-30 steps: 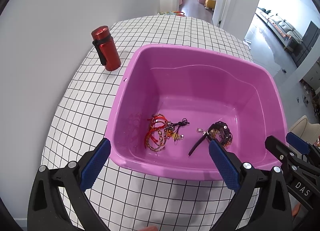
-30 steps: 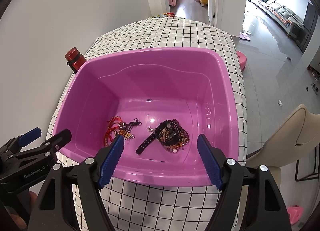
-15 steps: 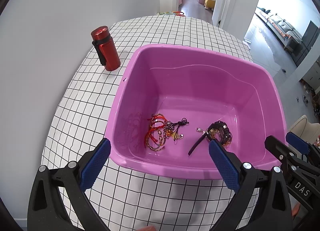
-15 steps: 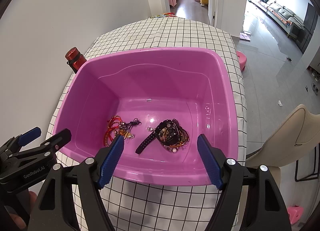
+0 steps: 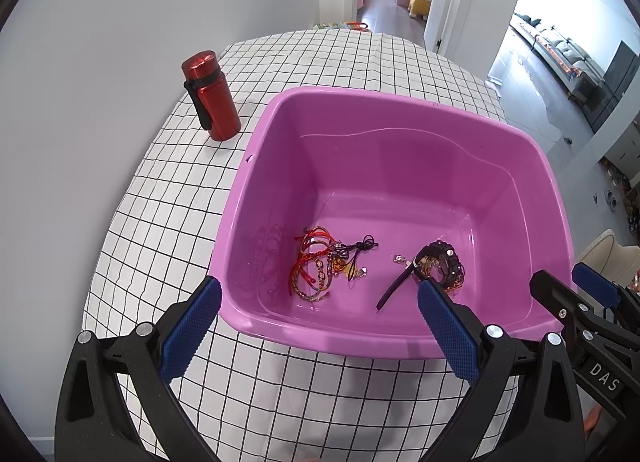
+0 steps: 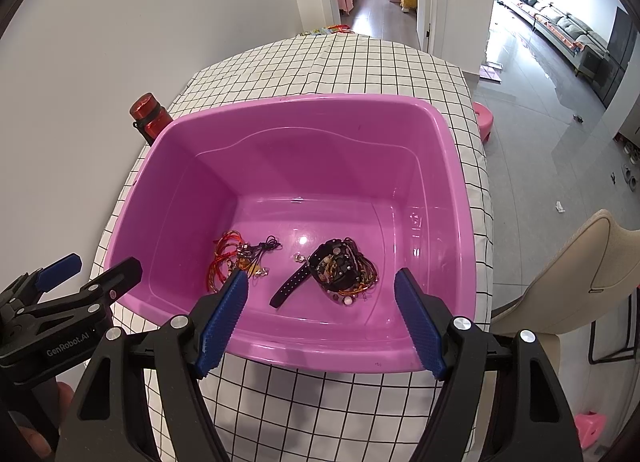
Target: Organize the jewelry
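Right wrist view, pink tub (image 6: 448,134) holding black watch (image 6: 334,264), seemingly tangled red bracelets (image 6: 224,258), both grippers (image 6: 320,318) (image 5: 316,326) spread wide.

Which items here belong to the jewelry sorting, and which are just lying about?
Job: red cords, watch, basin, left claw, right claw.
Lying about: bottle, tablecloth, chair.

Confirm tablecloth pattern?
White cloth with a black grid of squares, covering the table; clearest in the left wrist view.

red bottle (image 5: 211,99): upright on checked tablecloth (image 5: 168,198) | beige chair (image 6: 576,274): right of table
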